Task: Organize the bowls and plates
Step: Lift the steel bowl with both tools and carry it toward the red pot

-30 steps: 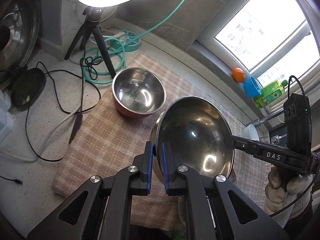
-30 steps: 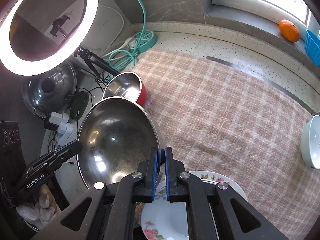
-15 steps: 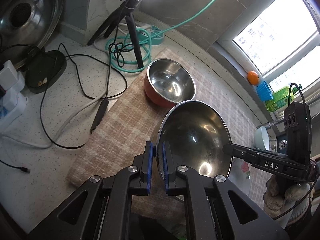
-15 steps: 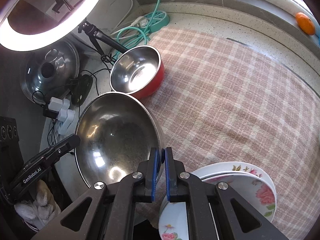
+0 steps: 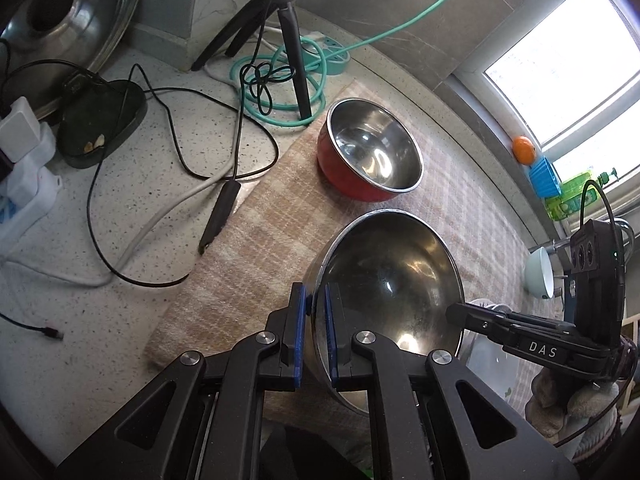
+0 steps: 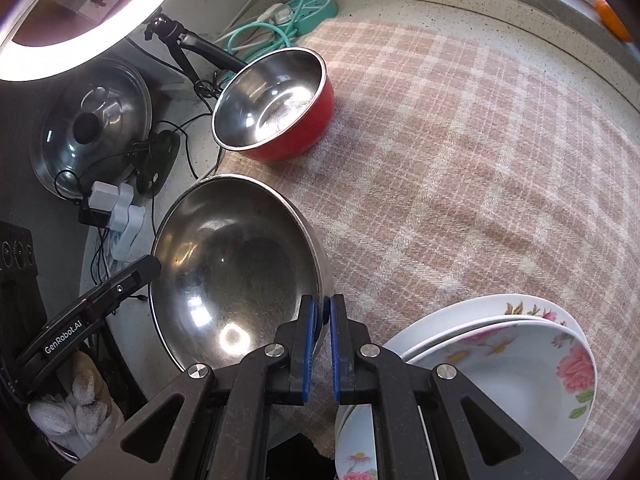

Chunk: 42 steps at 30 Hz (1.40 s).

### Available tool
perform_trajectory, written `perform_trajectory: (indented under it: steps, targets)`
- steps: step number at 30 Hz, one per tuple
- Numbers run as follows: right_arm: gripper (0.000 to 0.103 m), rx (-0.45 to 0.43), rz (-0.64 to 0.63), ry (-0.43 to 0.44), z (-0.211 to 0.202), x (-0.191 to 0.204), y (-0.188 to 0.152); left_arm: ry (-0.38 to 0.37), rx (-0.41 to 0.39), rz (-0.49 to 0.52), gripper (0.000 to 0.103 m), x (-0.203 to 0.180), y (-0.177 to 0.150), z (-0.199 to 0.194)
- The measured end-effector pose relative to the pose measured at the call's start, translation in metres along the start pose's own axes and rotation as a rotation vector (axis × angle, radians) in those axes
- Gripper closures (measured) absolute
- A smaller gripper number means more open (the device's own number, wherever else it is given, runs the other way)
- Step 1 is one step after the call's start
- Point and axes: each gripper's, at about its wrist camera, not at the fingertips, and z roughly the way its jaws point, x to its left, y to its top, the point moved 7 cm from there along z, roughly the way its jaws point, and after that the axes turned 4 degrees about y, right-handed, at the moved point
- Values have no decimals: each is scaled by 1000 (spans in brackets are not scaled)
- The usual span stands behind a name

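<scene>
Pinching steel bowl point(image 5: 384, 280) rim, both jaws, opposite sides

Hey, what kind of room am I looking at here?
Probably a home kitchen counter beside a window: a speckled stone worktop, a red-sided steel bowl on a checked cloth, and stacked flowered white plates.

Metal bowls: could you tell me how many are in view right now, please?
2. The large steel bowl is held at opposite rims by the left gripper and right gripper; the red-sided bowl sits on the plaid cloth behind it.
</scene>
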Motion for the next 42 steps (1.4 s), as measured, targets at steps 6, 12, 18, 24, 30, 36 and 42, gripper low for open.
perform_trajectory:
  steps: [6,12,18,24,30,36,42]
  targets:
    - [96,-1,10,4,2,2,-1,3,1,-2,96,2,3,2]
    - [95,2,12,5,4,3,-1,2,-3,-5,96,4,6,4]
    - [94,7,8,17,4,6,-1,10,2,-18,96,9,8,9]
    - [93,20,5,25,4,9,-3,17,-5,-13,96,9,11,10]
    - [93,22,9,30,4,8,-4,12,-4,-3,96,8,11,10]
    - [92,13,19,31,3,8,-4,-1,4,-9,96,11,11,9]
    - [86,-21,14,28,-8,9,-3,1,-14,-25,92,18,14,3]
